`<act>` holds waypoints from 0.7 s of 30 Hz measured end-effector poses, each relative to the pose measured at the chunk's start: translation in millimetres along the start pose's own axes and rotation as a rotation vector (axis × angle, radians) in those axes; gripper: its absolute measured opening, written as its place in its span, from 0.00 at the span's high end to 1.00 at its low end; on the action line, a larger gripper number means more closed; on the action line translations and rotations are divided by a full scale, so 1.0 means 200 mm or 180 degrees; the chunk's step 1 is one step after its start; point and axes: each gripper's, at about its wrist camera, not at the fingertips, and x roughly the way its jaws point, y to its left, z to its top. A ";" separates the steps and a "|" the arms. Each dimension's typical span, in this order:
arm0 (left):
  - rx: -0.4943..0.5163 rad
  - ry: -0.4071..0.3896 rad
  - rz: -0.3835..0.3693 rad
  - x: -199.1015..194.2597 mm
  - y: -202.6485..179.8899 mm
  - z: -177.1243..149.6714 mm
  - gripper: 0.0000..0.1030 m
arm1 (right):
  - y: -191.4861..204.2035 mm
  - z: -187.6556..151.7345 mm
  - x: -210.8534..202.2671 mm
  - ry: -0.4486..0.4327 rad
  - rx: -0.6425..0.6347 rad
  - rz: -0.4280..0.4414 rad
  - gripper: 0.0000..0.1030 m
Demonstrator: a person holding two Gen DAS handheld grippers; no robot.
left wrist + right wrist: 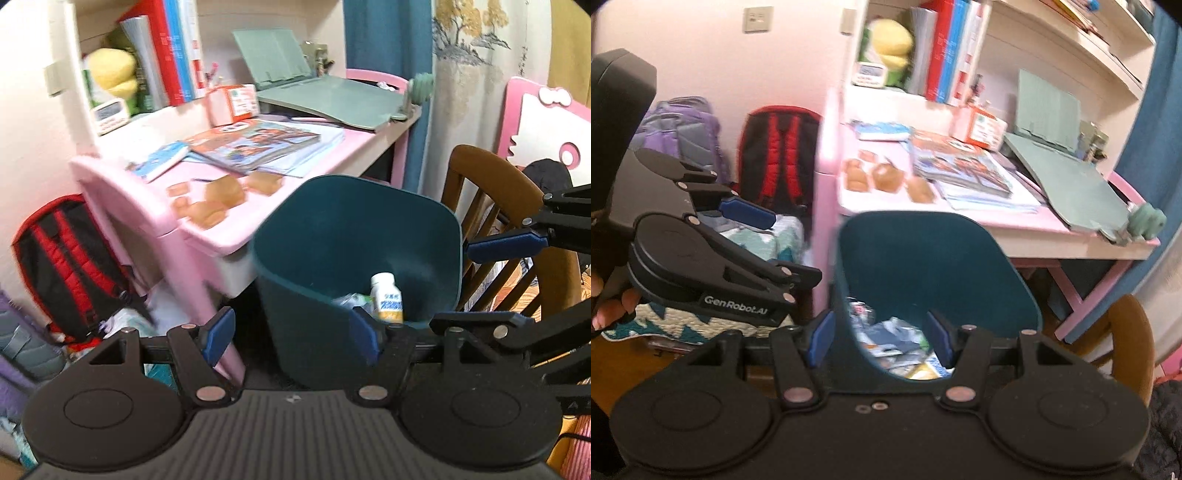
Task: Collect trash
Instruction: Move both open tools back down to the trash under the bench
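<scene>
A dark teal trash bin (354, 236) is held up in front of the pink desk. My left gripper (291, 338) straddles the bin's near wall, one pad outside and one inside, closed on it. My right gripper (881, 338) grips the bin's (934, 258) other wall the same way. Inside the bin lie a small white bottle with a yellow and blue label (386, 297) and crumpled wrappers (897, 339). Several crumpled brown paper pieces (218, 199) lie on the desk, also in the right wrist view (886, 177).
The pink desk (258, 229) carries books (255, 144), a green folder stand (325, 96) and an orange box (232, 103). A red and black backpack (70, 266) leans at its left. A wooden chair (517, 229) stands to the right. A purple bag (679, 125) sits by the wall.
</scene>
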 end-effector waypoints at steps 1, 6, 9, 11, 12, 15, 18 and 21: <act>-0.0016 -0.0003 0.0026 -0.03 0.02 -0.02 0.34 | 0.04 0.00 -0.02 -0.0011 -0.0024 0.0030 0.47; -0.0121 -0.0030 0.0177 -0.19 0.15 -0.16 0.24 | 0.21 0.02 -0.05 -0.0027 -0.0155 0.0175 0.47; -0.0190 -0.0024 0.0252 -0.26 0.23 -0.27 0.23 | 0.31 0.02 -0.05 -0.0009 -0.0190 0.0278 0.47; -0.0263 -0.0005 0.0288 -0.30 0.30 -0.35 0.22 | 0.39 0.03 -0.02 0.0020 -0.0209 0.0384 0.47; -0.0296 0.0009 0.0303 -0.32 0.33 -0.39 0.20 | 0.42 0.02 -0.01 0.0033 -0.0214 0.0422 0.46; -0.0404 0.0053 0.0361 -0.35 0.42 -0.52 0.19 | 0.56 0.01 0.04 0.0088 -0.0245 0.0593 0.46; -0.0497 0.0107 0.0433 -0.36 0.53 -0.66 0.19 | 0.68 0.00 0.13 0.0163 -0.0270 0.0747 0.46; -0.0641 0.0183 0.0574 -0.34 0.65 -0.82 0.11 | 0.82 -0.02 0.25 0.0282 -0.0280 0.0932 0.46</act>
